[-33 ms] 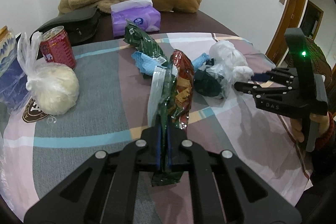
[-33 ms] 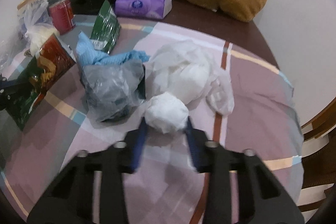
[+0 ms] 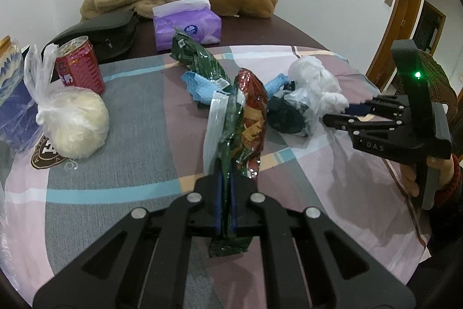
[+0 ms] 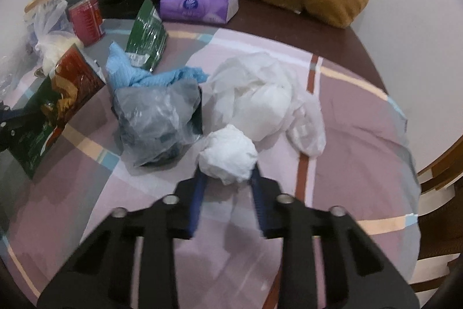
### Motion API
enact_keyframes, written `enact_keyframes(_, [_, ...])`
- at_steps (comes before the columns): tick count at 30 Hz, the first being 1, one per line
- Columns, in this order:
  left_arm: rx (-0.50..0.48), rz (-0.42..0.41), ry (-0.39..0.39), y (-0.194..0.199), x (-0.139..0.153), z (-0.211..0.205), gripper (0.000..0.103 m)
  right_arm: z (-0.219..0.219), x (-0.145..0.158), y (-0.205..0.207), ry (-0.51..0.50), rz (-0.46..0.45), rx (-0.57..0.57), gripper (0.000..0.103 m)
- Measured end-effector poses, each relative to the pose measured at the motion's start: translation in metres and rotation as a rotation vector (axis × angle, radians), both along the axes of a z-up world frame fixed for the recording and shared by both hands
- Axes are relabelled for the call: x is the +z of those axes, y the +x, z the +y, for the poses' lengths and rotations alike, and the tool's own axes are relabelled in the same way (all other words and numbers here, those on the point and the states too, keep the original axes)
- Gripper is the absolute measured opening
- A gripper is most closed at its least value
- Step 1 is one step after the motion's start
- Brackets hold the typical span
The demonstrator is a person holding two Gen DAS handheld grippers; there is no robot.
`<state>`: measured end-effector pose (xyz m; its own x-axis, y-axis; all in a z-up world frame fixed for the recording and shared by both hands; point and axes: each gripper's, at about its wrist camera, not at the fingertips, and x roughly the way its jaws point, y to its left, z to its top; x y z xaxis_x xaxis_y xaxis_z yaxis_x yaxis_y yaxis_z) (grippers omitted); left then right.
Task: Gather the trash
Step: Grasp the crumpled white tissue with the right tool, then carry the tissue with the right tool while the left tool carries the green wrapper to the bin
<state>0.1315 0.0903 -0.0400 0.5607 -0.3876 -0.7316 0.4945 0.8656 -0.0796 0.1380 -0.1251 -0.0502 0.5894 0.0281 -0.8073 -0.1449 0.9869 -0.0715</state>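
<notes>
Crinkly snack wrapper [image 3: 249, 120] stands clamped upright in the left gripper [image 3: 227, 210], freeing the right gripper [image 4: 228, 181], jaws spread, to straddle a tissue wad [image 4: 228, 154].

The lower end of the snack wrapper [image 3: 249, 123] is hidden between the closed jaws of the left gripper [image 3: 227, 210]. In the right wrist view, the right gripper [image 4: 227, 190] is blurred, so contact with the crumpled white tissue ball [image 4: 228, 154] cannot be told. The blue box [image 3: 13, 103] is cut off by the left edge. The print on the red can [image 3: 79, 67] is too small to be read.
</notes>
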Motion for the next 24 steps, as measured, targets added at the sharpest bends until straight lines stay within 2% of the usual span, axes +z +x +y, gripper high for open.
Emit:
enact_keyframes(7, [0.007, -0.005, -0.011, -0.001, 0.001, 0.003, 0.006, 0.002, 0.015, -0.015, 0.009, -0.045, 0.025, 0.019])
enact_keyframes(12, [0.023, -0.009, 0.002, -0.001, 0.001, 0.004, 0.006, 0.006, 0.025, -0.026, -0.062, -0.114, 0.011, 0.019])
enact_keyframes(21, [0.059, -0.061, -0.003, -0.005, 0.011, 0.013, 0.006, 0.001, 0.025, -0.025, -0.089, -0.126, -0.017, 0.019])
enact_keyframes(24, [0.095, -0.086, 0.021, -0.005, 0.013, 0.016, 0.006, 0.001, 0.025, -0.024, -0.093, -0.125, -0.016, 0.019])
